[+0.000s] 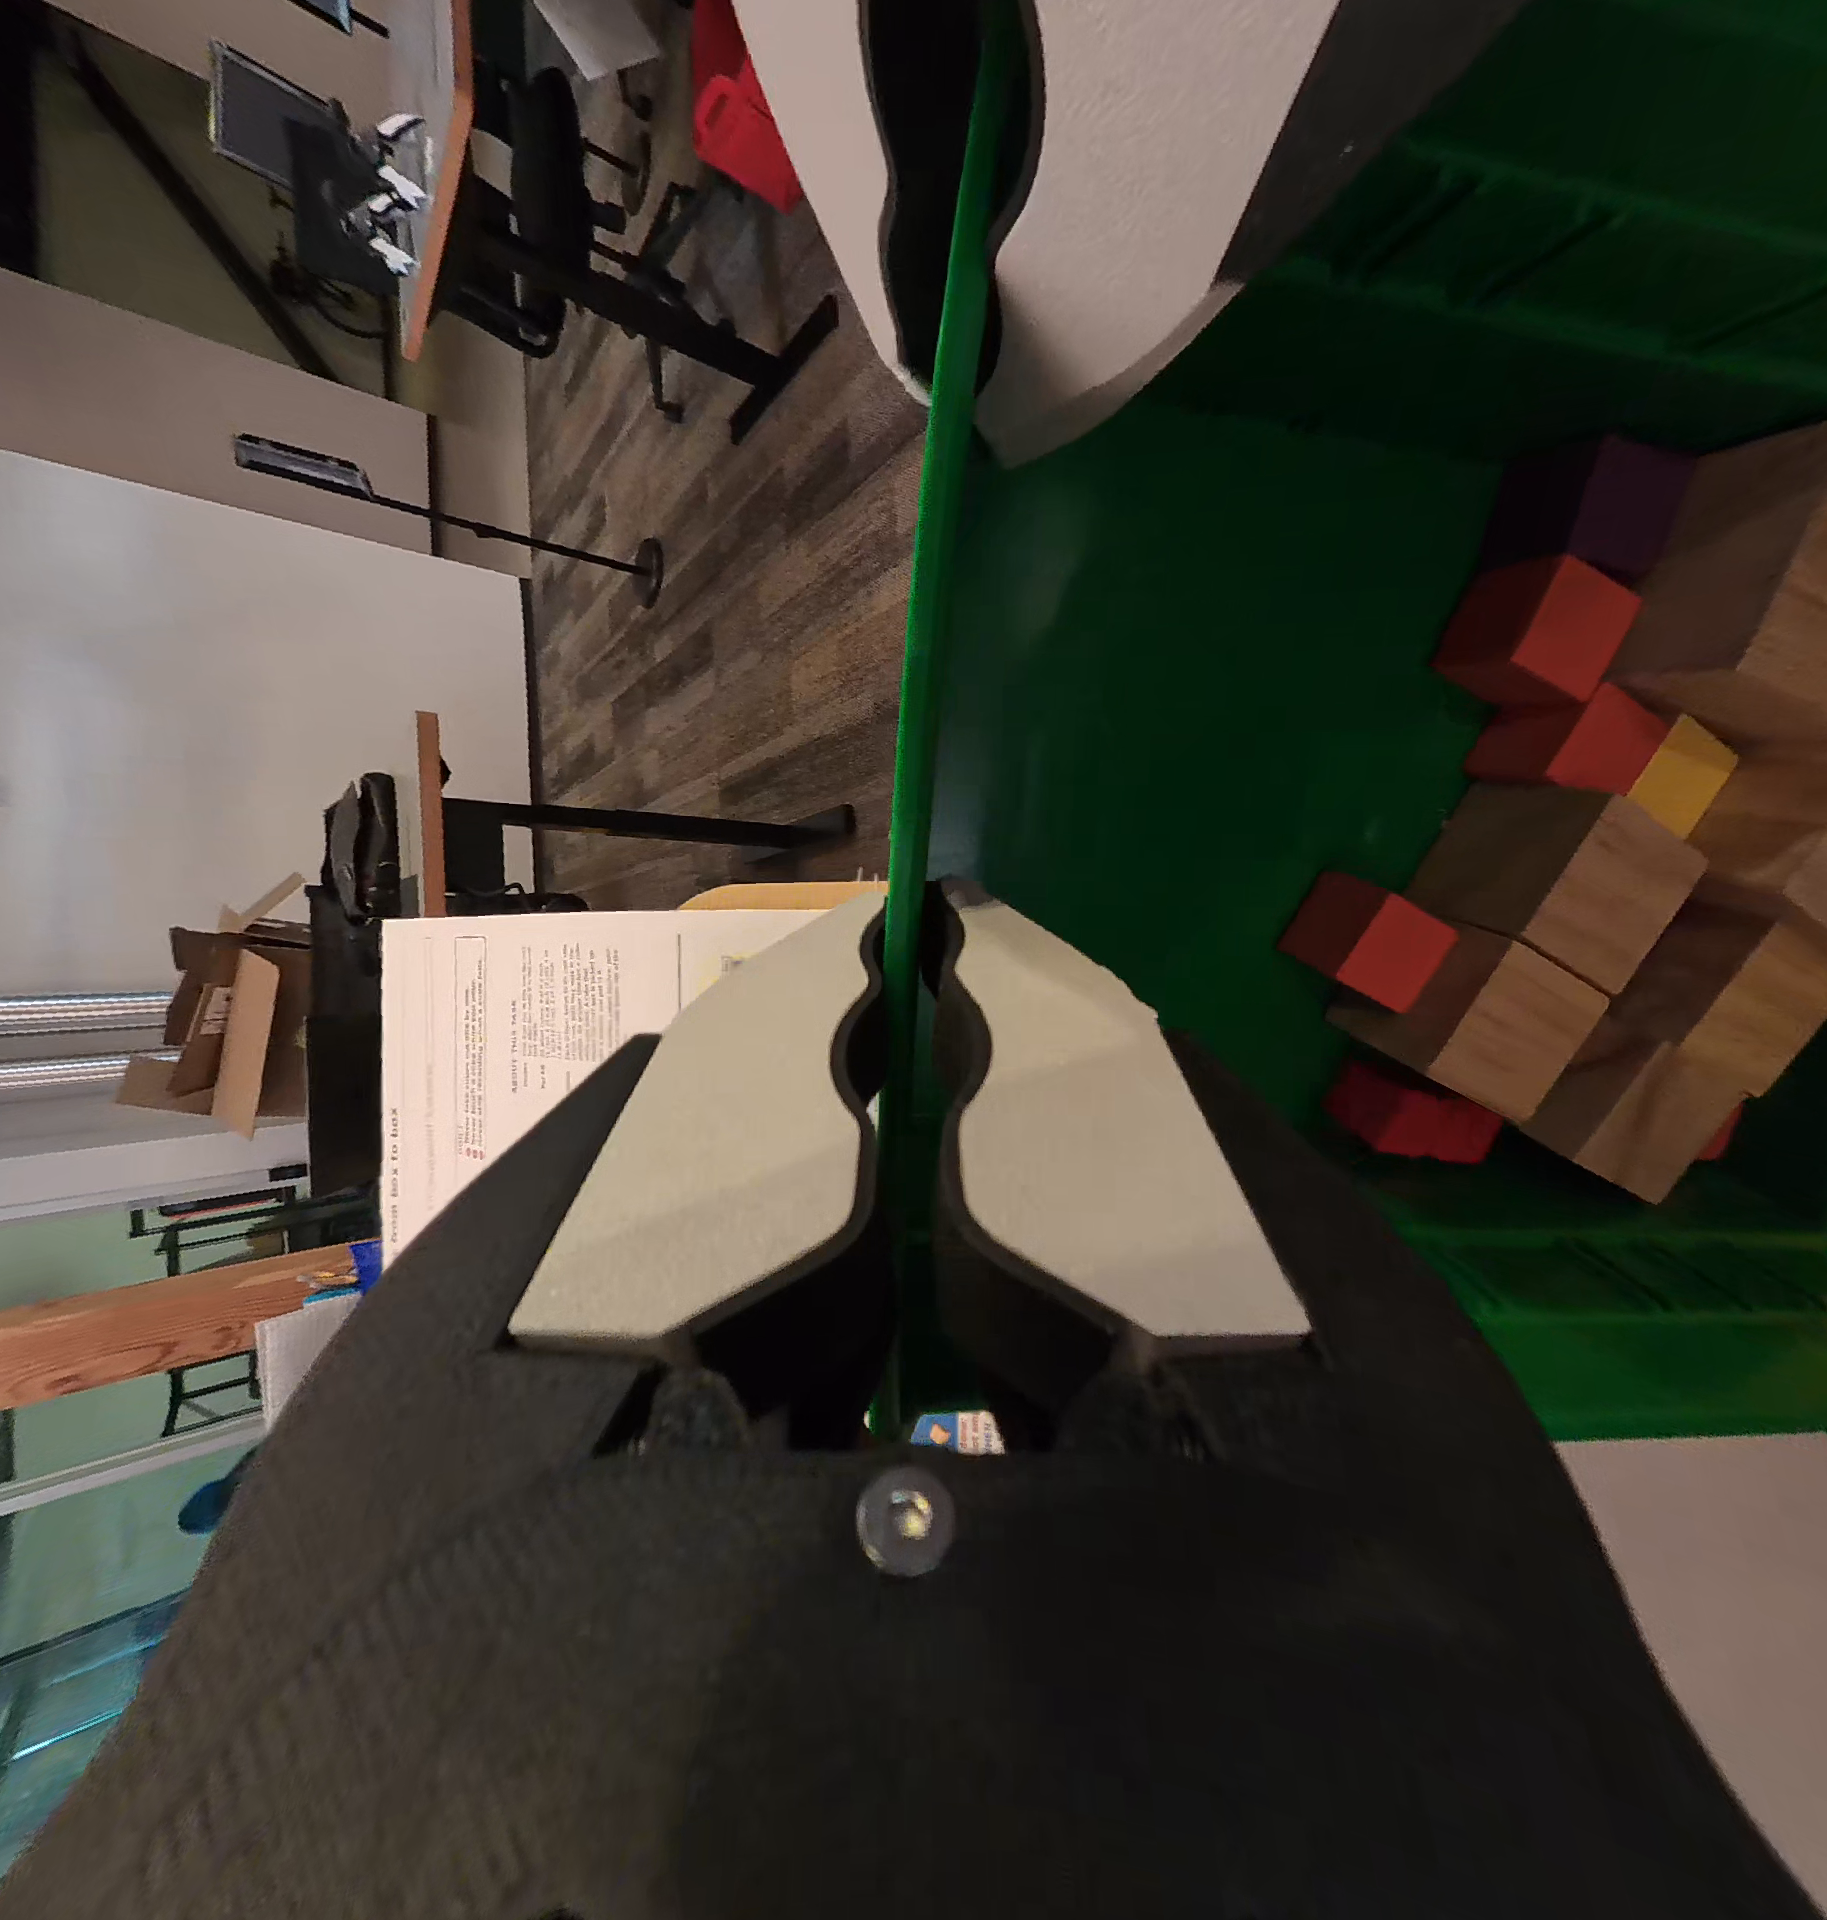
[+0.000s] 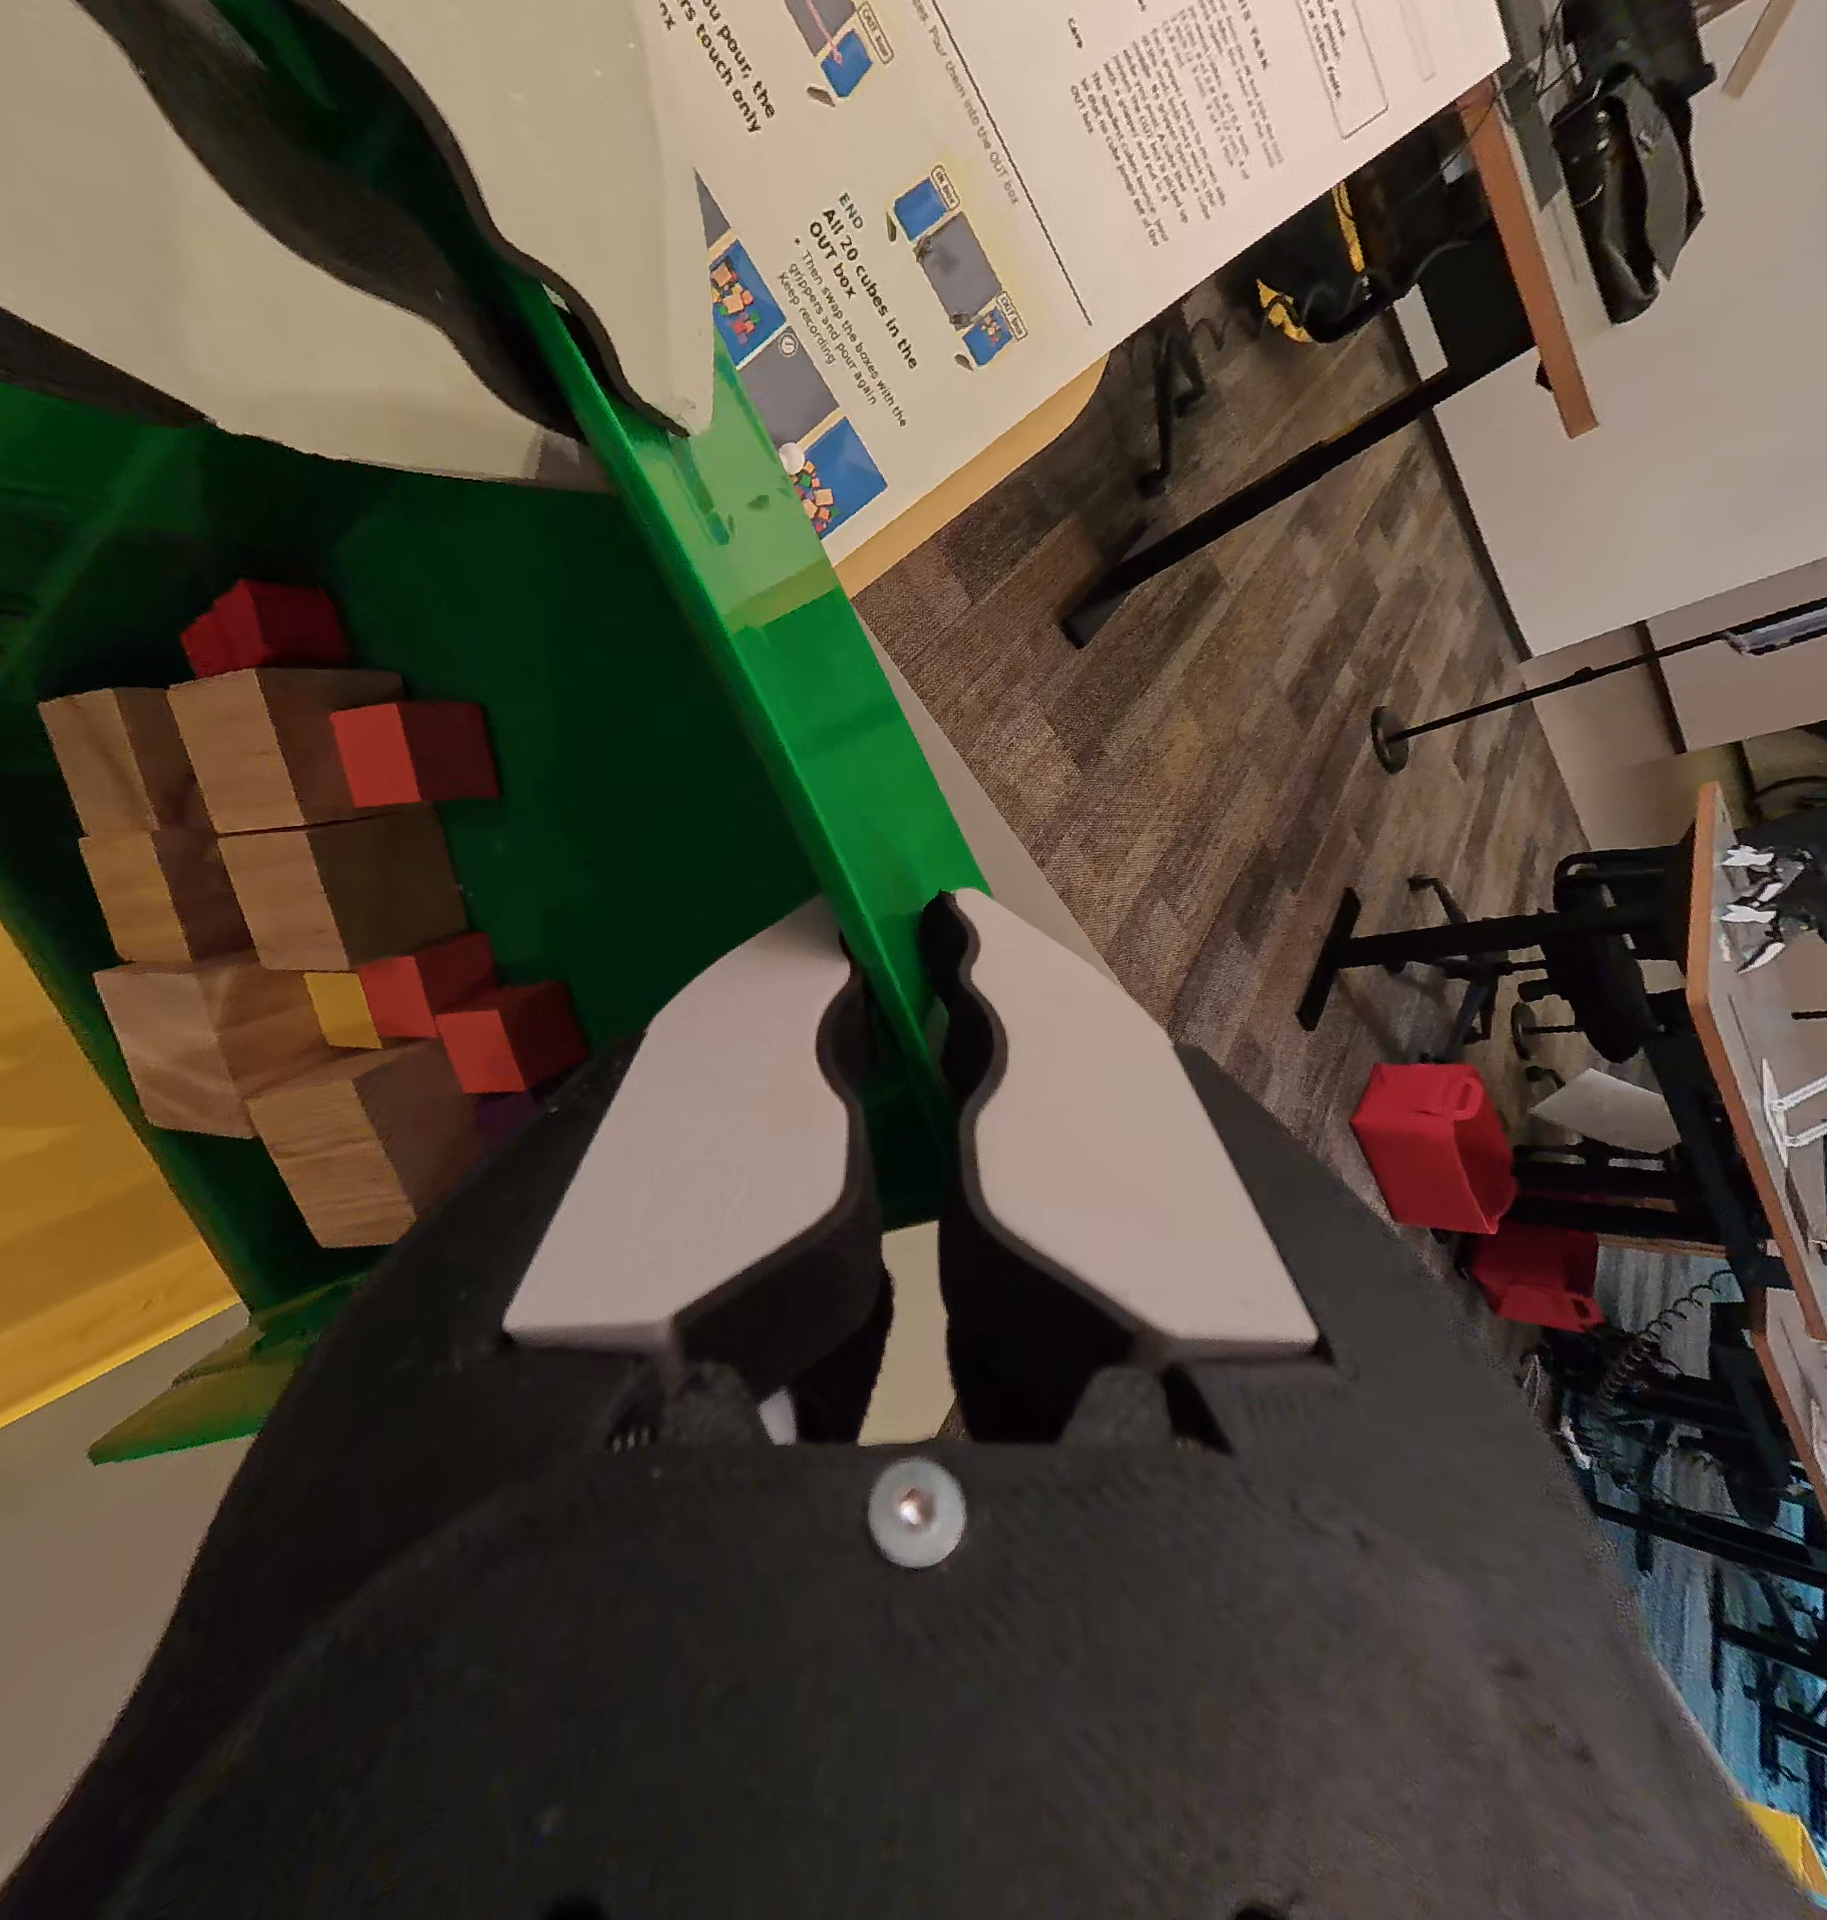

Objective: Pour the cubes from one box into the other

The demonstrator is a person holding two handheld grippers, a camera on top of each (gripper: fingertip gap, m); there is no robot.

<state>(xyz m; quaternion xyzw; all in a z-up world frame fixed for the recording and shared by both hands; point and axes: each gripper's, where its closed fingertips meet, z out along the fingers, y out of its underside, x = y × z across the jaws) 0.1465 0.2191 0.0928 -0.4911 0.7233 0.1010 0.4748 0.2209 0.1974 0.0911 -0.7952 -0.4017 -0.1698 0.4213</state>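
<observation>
A green plastic box (image 1: 1200,727) is held tilted between both grippers, which clamp the same side wall. My left gripper (image 1: 914,904) is shut on the wall's thin edge. My right gripper (image 2: 893,925) is shut on the same wall (image 2: 784,675); it also shows farther along the wall in the left wrist view (image 1: 950,208). Several cubes (image 1: 1574,914), larger plain wooden ones and small red, yellow and purple ones, lie piled against the box's low side. The pile also shows in the right wrist view (image 2: 296,914). A yellow surface (image 2: 26,1143) lies just past that low side.
A white instruction sheet (image 2: 992,156) lies on the table (image 2: 15,1558) behind the box. Beyond the table edge are wood-pattern floor (image 2: 1252,727), desks, a stool and red bins (image 2: 1434,1153).
</observation>
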